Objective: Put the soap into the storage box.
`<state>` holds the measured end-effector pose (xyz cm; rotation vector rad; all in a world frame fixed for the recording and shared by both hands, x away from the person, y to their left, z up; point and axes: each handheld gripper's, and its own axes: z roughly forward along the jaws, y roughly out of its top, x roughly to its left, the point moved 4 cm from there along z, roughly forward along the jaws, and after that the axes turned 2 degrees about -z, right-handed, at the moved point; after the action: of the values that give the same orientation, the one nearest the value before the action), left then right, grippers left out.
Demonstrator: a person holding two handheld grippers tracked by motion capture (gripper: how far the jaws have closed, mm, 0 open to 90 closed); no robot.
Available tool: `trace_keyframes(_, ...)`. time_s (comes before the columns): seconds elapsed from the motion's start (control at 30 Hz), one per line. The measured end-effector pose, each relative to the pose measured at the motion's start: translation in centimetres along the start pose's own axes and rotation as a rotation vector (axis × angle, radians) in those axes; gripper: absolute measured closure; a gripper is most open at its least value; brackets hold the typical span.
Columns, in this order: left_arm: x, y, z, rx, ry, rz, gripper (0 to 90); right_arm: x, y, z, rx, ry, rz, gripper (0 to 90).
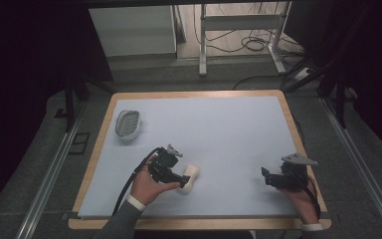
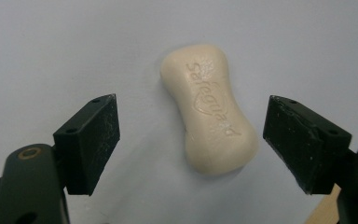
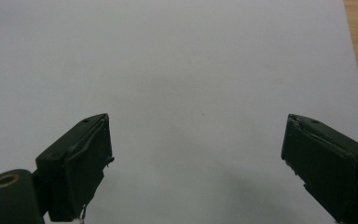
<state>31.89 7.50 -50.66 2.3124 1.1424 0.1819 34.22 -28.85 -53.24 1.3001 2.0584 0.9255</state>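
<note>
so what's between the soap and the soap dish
Nothing: bare mat between the soap and the dish, seen in the high view.

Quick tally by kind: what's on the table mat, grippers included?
Soap bar: 1
Soap dish: 1
Grippers: 2, left gripper and right gripper, both with jaws open
Total: 4

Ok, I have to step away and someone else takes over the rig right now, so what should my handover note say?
Left gripper: open, fingers either side of the cream soap bar, not closed on it.
Right gripper: open, holding nothing, over the bare blue mat at the near right.
Soap bar lies flat on the mat, near centre-left; the soap dish sits at the far left with nothing in it.
Done: approach to the bar.
Left: close, lift, probably carry it to the dish.
</note>
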Motion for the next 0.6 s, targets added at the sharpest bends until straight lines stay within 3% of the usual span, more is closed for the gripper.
trace_keyframes(0.6,-0.9,1.0,3.4,0.111,0.015,-0.004,21.1,-0.2,-0.1,0.1,-0.007,-0.007,-0.015,8.4)
